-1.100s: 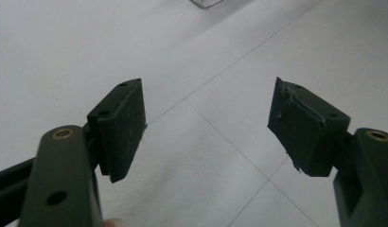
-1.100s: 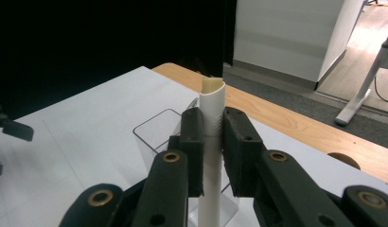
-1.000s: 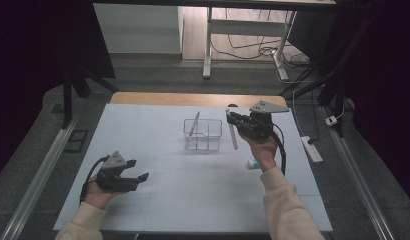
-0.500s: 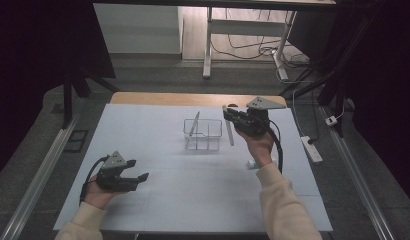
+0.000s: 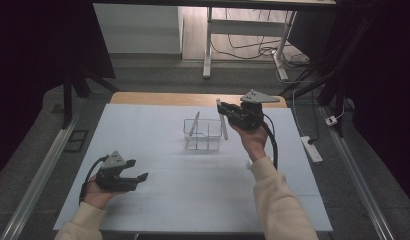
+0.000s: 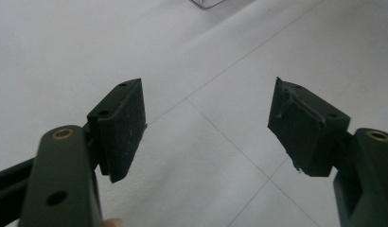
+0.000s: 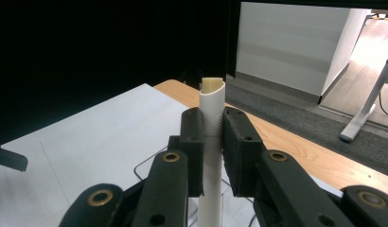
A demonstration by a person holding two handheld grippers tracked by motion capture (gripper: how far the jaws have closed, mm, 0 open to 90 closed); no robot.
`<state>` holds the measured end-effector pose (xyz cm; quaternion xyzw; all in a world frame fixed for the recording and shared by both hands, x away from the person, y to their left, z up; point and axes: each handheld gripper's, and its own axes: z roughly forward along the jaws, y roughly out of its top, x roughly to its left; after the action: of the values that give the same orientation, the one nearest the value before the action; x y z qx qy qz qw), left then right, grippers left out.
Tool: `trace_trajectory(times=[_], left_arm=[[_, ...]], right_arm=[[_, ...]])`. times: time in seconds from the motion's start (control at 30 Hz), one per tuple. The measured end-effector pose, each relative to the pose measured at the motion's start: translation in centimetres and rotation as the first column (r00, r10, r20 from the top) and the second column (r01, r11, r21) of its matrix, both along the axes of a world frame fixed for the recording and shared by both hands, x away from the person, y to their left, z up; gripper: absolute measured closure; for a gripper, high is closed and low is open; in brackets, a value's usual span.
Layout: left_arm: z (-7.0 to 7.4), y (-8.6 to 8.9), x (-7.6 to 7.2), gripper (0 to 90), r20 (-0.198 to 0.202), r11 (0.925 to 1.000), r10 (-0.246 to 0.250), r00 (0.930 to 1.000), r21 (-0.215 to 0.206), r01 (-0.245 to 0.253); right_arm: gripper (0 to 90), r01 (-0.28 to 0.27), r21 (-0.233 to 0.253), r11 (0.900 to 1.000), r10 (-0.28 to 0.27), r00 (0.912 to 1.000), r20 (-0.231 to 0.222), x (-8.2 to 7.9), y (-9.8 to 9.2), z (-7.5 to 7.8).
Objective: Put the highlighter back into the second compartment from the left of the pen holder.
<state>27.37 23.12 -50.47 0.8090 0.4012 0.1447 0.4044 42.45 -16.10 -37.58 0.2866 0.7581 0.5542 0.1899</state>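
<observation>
White tube (image 7: 212, 142) upright in fingers (image 7: 242, 151)

Right tongs (image 7: 212, 156) clamped on upright white tube (image 7: 212, 118), white table (image 7: 88, 127) below

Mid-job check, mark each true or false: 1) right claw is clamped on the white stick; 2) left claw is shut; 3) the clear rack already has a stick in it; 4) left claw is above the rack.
1) True: the right claw is shut on the white stick.
2) False: the left claw is open, holding nothing.
3) True: the clear rack holds a leaning stick.
4) False: the left claw sits low near the table's near-left part, apart from the rack.
</observation>
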Motion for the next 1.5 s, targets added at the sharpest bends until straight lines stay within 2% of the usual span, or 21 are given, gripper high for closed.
trace_trajectory(times=[0.4, 1.03, 1.5], left_arm=[[0.0, 0.0, 0.0, 28.4, -0.001, 1.0, -0.002, 1.0, 0.001, 0.002], [-0.1, 0.0, 0.1, 27.7, -0.002, 1.0, -0.007, 1.0, 0.005, 0.007], [-0.1, 0.0, 0.1, 26.8, -0.006, 1.0, -0.007, 1.0, 0.003, 0.007]], right_arm=[[78.2, 0.006, 0.029, 1.0, -0.006, 1.0, -0.007, 0.8, 0.8, -0.1], [78.2, 0.014, 0.046, 0.999, -0.014, 0.9999, -0.001, 2.8, 2.6, -0.4], [78.2, -0.02, 0.074, 0.997, 0.02, 0.9998, 0.005, 3.4, 4.6, -0.8]])
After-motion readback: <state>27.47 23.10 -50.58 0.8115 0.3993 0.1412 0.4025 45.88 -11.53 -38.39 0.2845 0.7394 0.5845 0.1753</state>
